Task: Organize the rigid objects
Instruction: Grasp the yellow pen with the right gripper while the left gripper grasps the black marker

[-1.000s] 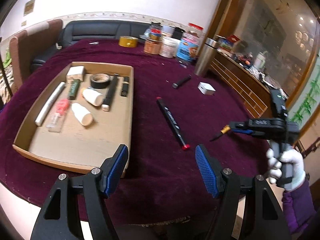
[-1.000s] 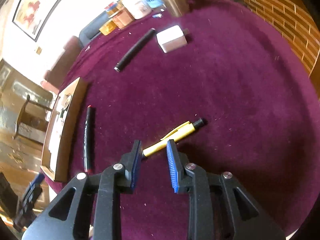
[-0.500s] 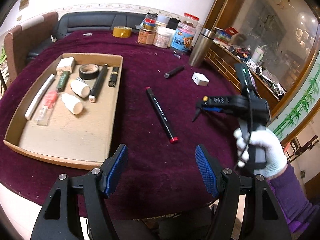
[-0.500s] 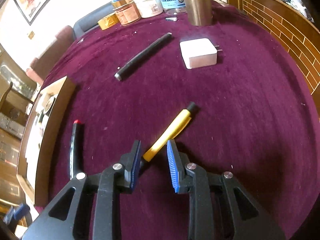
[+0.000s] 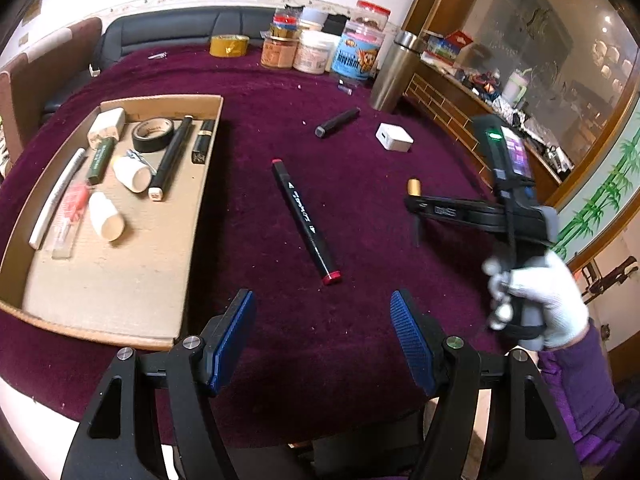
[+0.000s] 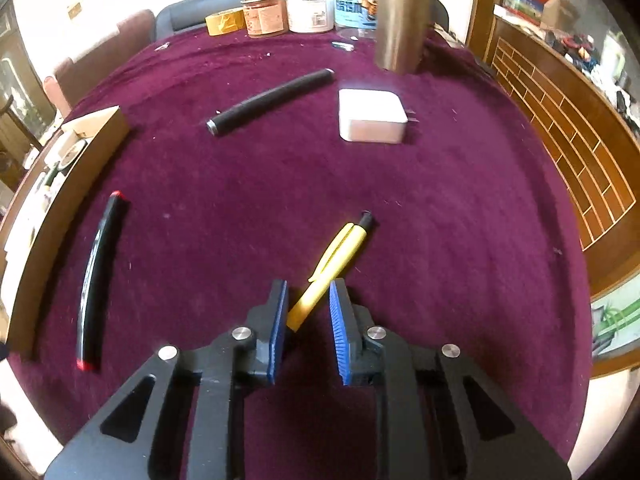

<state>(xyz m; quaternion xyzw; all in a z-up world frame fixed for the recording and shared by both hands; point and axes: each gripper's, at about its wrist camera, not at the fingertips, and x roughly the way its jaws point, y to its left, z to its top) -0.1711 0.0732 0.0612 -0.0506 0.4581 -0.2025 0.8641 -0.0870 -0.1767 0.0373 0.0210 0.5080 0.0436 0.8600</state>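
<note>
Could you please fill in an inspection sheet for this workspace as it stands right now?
Surface: round table under a purple cloth.
Job's things: cardboard tray partly filled; red-capped marker, black tube and white charger loose on the cloth.
Clutter: jars, yellow tape roll, steel flask at the far edge.
Grippers: left gripper open, nothing between its jaws; right gripper has just been closing, clamped on the yellow pen.
Cables: thin dark cord along the right gripper's body.
Surroundings: dark sofa, wooden cabinet.
</note>
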